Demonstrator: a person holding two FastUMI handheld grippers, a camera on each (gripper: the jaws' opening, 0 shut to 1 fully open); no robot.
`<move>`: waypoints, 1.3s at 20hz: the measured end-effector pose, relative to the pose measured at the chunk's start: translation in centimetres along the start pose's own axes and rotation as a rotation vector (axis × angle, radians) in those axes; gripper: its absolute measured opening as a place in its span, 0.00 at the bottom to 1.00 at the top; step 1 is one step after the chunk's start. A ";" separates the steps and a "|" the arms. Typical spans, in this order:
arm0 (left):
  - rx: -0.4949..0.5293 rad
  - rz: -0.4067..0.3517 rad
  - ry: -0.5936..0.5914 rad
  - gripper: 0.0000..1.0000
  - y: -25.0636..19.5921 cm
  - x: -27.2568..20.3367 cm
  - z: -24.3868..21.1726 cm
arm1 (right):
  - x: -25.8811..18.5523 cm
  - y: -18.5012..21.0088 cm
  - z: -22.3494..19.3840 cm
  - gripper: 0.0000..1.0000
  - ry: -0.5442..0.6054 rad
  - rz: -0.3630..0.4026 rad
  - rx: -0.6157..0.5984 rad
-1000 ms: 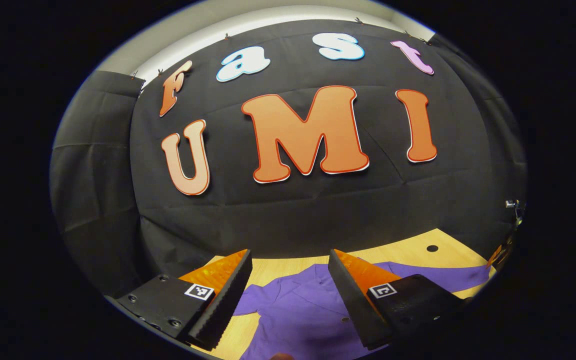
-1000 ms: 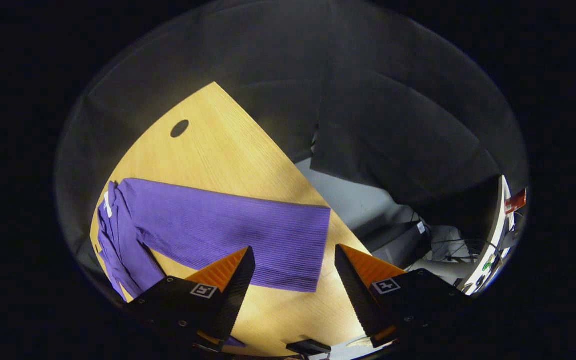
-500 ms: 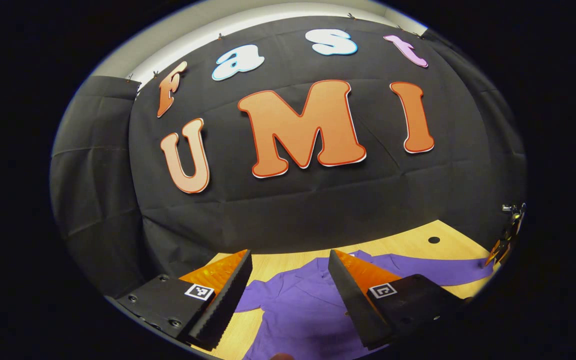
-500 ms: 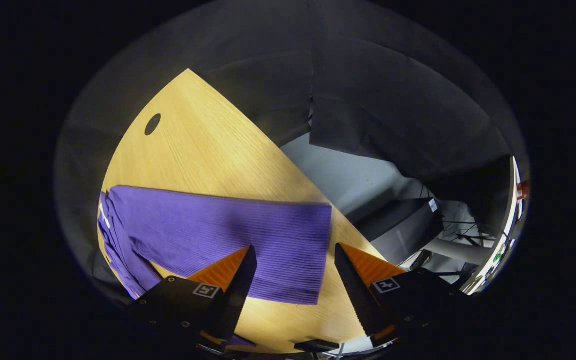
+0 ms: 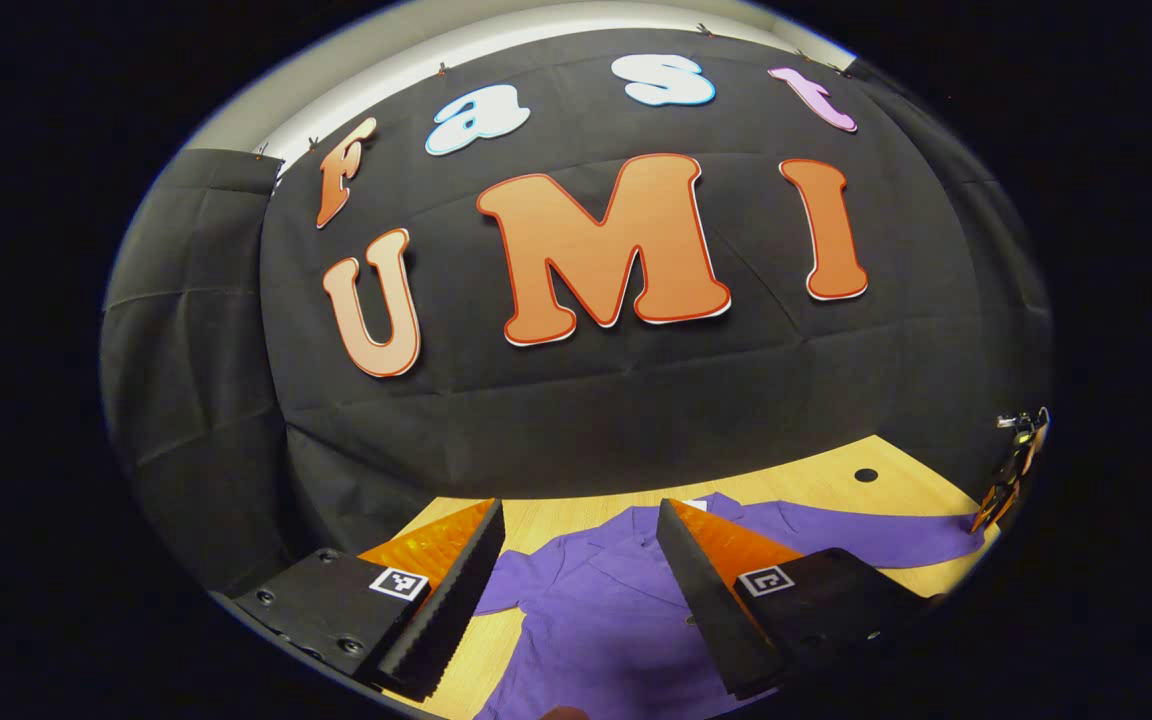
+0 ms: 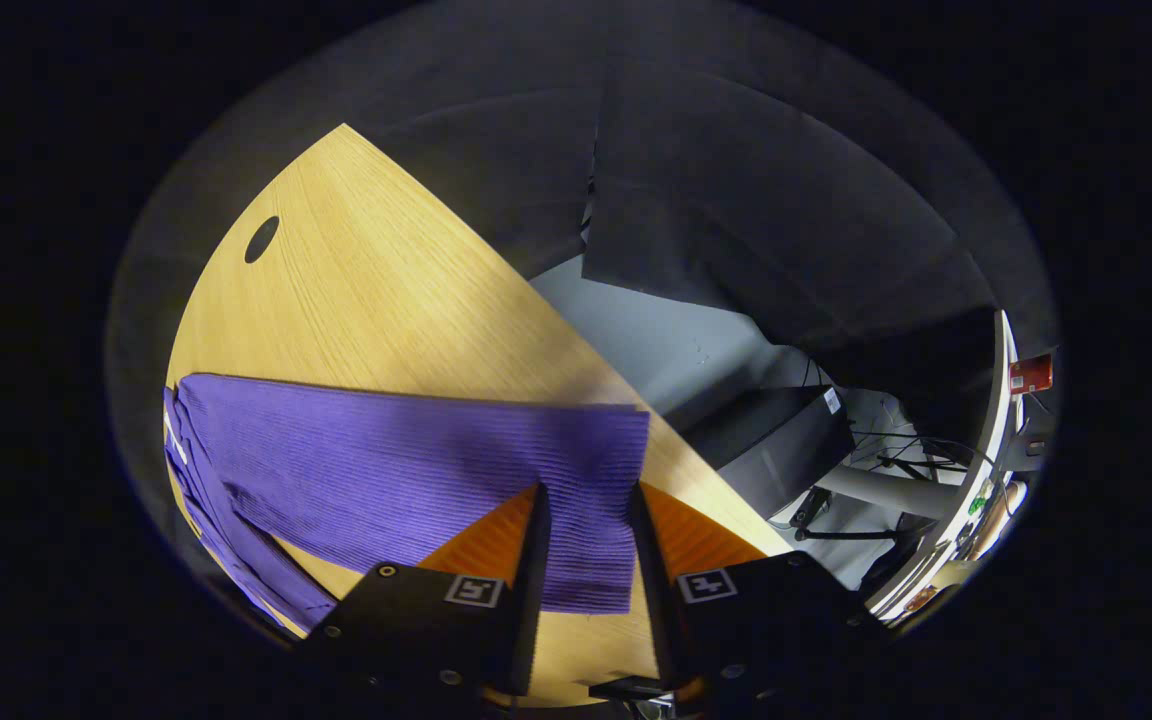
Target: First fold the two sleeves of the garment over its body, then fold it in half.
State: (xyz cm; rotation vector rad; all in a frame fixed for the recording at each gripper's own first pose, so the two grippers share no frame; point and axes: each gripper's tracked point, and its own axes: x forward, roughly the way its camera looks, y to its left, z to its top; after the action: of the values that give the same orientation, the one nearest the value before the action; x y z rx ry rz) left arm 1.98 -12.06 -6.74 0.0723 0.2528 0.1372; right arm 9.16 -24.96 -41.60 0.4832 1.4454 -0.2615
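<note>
Fingers of your right gripper (image 6: 584, 520) are drawn close together over the cuff end of the purple sleeve (image 6: 406, 470), with a narrow strip of ribbed fabric visible in the gap between them; you cannot tell from this view whether both pads actually press the cloth. That sleeve lies flat and stretched out across the wooden table (image 6: 386, 290), and its cuff edge stops just short of the table's right edge. To the left of the sleeve, the garment's body (image 6: 206, 500) is bunched in folds. A dark round hole (image 6: 261, 239) sits in the tabletop beyond the sleeve, well apart from it. Past the table edge you see grey floor (image 6: 666, 350), a dark box (image 6: 786, 450) and a tangle of cables (image 6: 896, 450), all off the work surface. Fingers of your left gripper (image 5: 576, 570) are spread wide and hold nothing. Between and beyond them lies the purple garment (image 5: 596, 620), spread on the table (image 5: 826, 485) with its collar end toward the booth's black cloth wall (image 5: 586, 420). One sleeve (image 5: 876, 535) runs out flat to the right, and at its far tip you see the other gripper (image 5: 1006, 480), small and near the view's rim. No object lies on the garment between the left fingers.
</note>
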 end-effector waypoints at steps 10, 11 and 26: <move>-0.016 0.046 0.014 0.96 3.6 -1.1 -1.1 | -1.4 3.7 -0.3 0.04 -0.004 0.155 0.041; -0.014 0.042 0.011 0.96 3.8 -1.1 -1.0 | -2.1 3.8 -0.1 0.04 -0.027 0.157 0.024; -0.043 -0.014 -0.057 0.96 11.3 0.1 0.0 | -20.2 19.5 -3.5 0.03 -0.228 0.390 -0.115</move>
State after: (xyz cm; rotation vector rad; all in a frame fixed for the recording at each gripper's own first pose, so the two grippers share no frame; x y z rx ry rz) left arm 0.70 -0.84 -5.76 0.0314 0.1932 0.1268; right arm 12.52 -8.56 -18.80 0.6091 1.1104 0.0771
